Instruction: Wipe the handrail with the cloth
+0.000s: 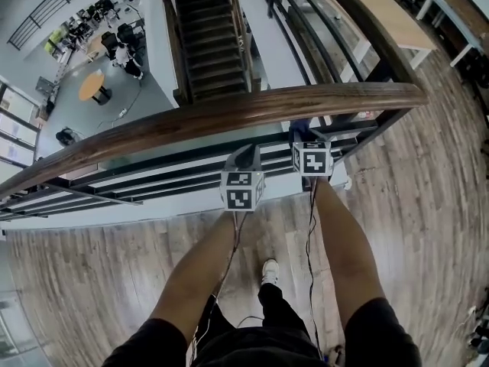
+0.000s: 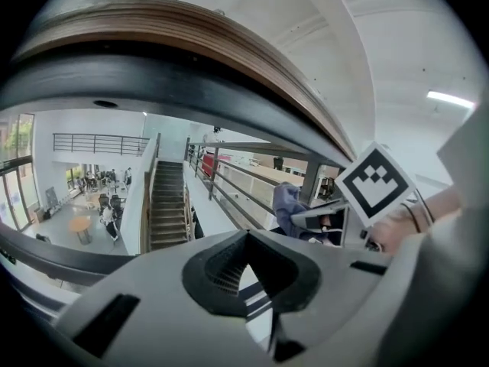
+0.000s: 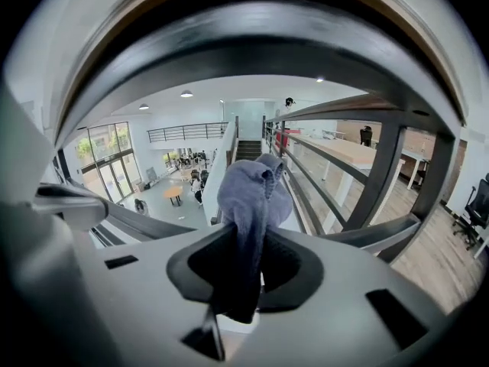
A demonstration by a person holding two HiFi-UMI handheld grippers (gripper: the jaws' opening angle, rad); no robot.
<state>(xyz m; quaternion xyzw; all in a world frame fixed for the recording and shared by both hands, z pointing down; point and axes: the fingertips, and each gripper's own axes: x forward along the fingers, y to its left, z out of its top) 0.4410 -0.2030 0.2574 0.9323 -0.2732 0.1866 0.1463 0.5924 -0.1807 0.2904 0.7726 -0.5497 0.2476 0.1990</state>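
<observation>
One bunched blue-grey cloth [image 3: 250, 193], pinched in right claw [image 3: 241, 270]

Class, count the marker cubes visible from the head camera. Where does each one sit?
2. One cube rides the left gripper below the handrail; the other cube rides the right gripper beside it. None seems hidden.

Floor: wood planks [image 1: 428, 205] are running across the landing, grey-brown in tone.
Far edge: a black railing [image 3: 382, 170] is standing along it, carrying the wooden handrail [image 1: 229, 117].
Middle: a person's white shoe [image 1: 269, 271] is resting on the planks, near the railing.
Right side: a dark office chair [image 3: 477, 201] is standing on the planks.
</observation>
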